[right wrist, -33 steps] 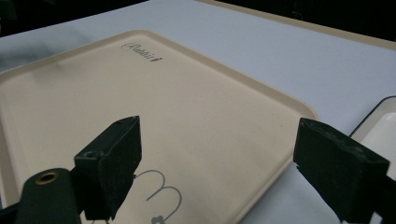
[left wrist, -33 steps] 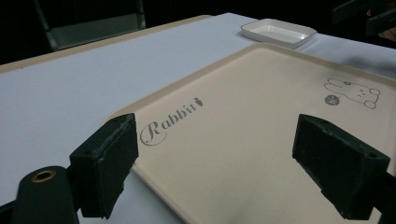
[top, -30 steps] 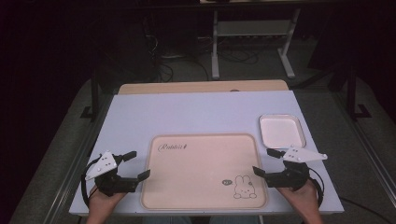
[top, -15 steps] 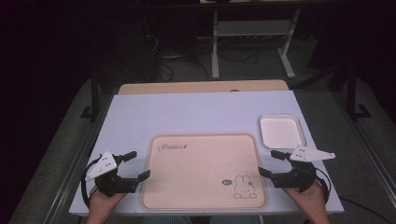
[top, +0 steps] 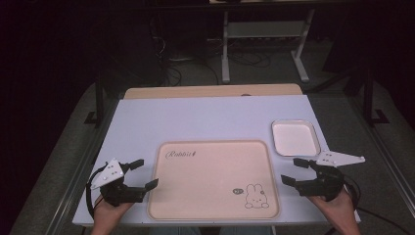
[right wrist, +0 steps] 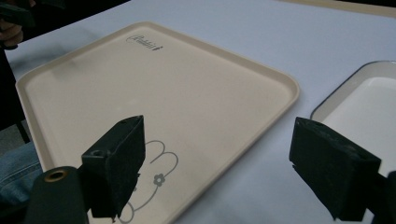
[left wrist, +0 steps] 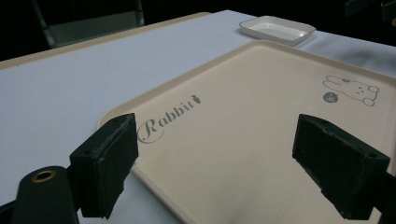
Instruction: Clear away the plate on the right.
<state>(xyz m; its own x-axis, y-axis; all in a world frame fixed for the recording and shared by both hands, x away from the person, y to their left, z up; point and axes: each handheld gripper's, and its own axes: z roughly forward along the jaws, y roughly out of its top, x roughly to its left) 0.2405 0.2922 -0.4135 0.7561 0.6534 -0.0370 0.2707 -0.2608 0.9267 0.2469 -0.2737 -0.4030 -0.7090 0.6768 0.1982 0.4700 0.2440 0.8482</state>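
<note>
From the high view, a beige rabbit-print tray (top: 214,178) lies flat at the near middle of the white table (top: 205,117), long axis left to right, its "Rabbit" script upright toward the person; a small white dish (top: 295,137) sits just beyond its right corner. The left gripper (top: 145,173) and right gripper (top: 292,171) flank it, jaws spread. The left gripper view (left wrist: 215,154) and right gripper view (right wrist: 215,161) show jaws parted, holding nothing

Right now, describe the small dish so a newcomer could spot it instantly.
Start at the big beige tray with the rabbit drawing, in the middle of the white table. Just past its far right corner, apart from it, sits the dish. It is white, rectangular, shallow, unprinted and far smaller than the tray.
</note>
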